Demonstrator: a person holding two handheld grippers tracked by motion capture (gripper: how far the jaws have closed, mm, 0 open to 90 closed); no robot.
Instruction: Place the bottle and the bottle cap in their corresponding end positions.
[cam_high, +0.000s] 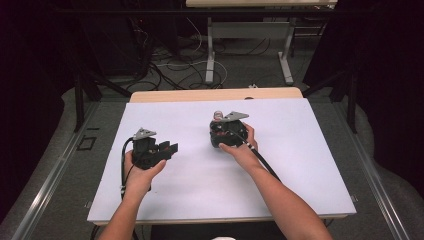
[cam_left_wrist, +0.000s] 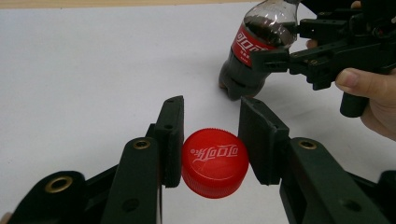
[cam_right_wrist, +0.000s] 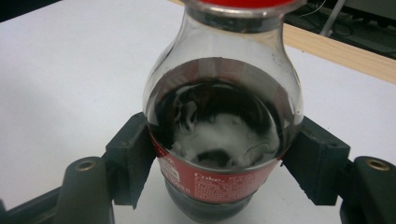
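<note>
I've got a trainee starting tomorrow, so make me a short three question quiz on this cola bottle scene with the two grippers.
1. True or false: the red cap sits on the cola bottle.
2. Which gripper grips the bottle: A, the left gripper, or B, the right gripper?
3. Fill in: the bottle's base rests on the white ___.

Key
1. False: the cap is off, clamped between the left gripper's fingers.
2. B: its fingers press on the label band.
3. Sheet: the white sheet that covers the table.
</note>
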